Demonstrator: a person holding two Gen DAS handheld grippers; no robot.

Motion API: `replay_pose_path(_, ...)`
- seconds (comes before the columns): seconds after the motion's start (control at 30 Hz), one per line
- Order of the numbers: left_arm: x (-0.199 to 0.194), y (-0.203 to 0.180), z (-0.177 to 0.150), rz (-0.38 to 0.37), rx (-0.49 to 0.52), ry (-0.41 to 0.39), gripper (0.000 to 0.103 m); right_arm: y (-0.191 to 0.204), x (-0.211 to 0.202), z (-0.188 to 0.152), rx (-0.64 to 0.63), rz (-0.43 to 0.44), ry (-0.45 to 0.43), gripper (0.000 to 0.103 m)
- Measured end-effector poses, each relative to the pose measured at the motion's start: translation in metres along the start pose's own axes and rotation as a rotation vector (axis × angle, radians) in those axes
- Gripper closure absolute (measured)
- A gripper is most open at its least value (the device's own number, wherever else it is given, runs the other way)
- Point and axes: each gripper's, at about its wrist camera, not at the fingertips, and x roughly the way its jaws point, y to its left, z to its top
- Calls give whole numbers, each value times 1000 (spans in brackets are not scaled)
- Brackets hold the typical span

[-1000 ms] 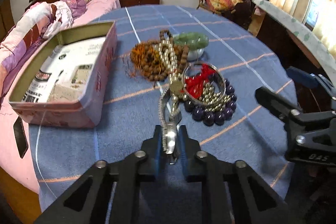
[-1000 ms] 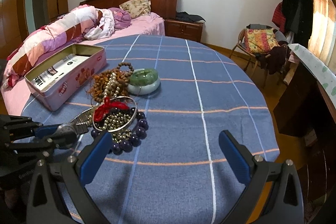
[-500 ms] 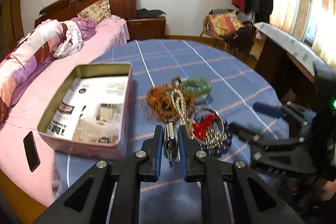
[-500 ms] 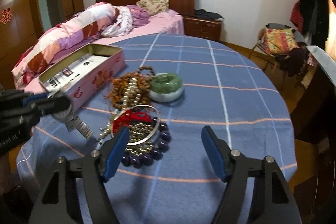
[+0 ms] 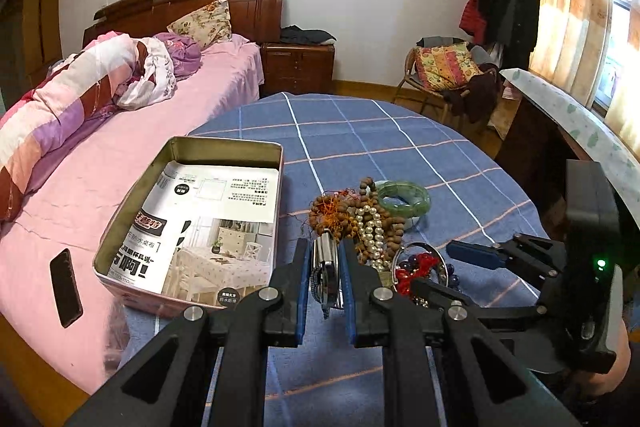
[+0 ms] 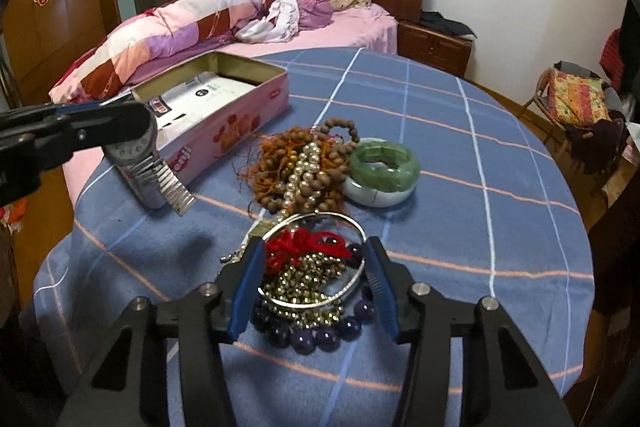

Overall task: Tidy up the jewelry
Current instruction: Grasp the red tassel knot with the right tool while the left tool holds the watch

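My left gripper [image 5: 325,269] is shut on a silver wristwatch [image 5: 326,273] and holds it in the air beside the open pink tin [image 5: 224,147]; the watch [image 6: 138,151] and its hanging metal band also show in the right wrist view. My right gripper [image 6: 316,279] is open, its blue pads on either side of a silver bangle [image 6: 352,223] lying over red thread, small metal beads and purple beads [image 6: 316,339]. Behind lie brown wooden beads with a pearl string [image 6: 304,163] and a green bangle [image 6: 384,163].
The pink tin [image 6: 224,131], lined with a printed sheet, stands at the table's left edge next to a pink bed [image 5: 120,163]. A black phone [image 5: 66,287] lies on the bed. A chair [image 5: 444,75] and a dark cabinet [image 5: 536,147] stand beyond the blue checked tablecloth [image 6: 480,227].
My left gripper has lifted the watch off the table and carried it left toward the tin. My right gripper has moved forward and narrowed around the silver bangle pile.
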Motion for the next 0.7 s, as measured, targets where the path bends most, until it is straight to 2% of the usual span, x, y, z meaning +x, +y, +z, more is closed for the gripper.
replay_pose_path(0.1,0,0,0,-3,3,2,89,-2,6,3,-3,25,22,57)
replay_pose_path(0.13,0,1,0,-3,4,2,89,-2,8,3,-6,39,28,63)
replay_pose_path(0.17,1,1,0,-3,4,3,89,-3,10,4,-6,67,36,71)
replay_pose_path(0.2,0,1,0,-2,3,3,89,-4,12,4,2,98,45,93)
replay_pose_path(0.27,0,2,0,-1,3,2,89,-4,11,3,7,126,44,94)
replay_pose_path(0.37,-1,6,2,3,-3,-2,89,-1,-1,3,2,129,-5,95)
replay_pose_path(0.53,-7,12,8,11,-10,-19,89,-5,-28,15,18,103,-94,95)
replay_pose_path(0.7,-12,20,12,18,-20,-36,89,-8,-44,30,13,89,-141,95)
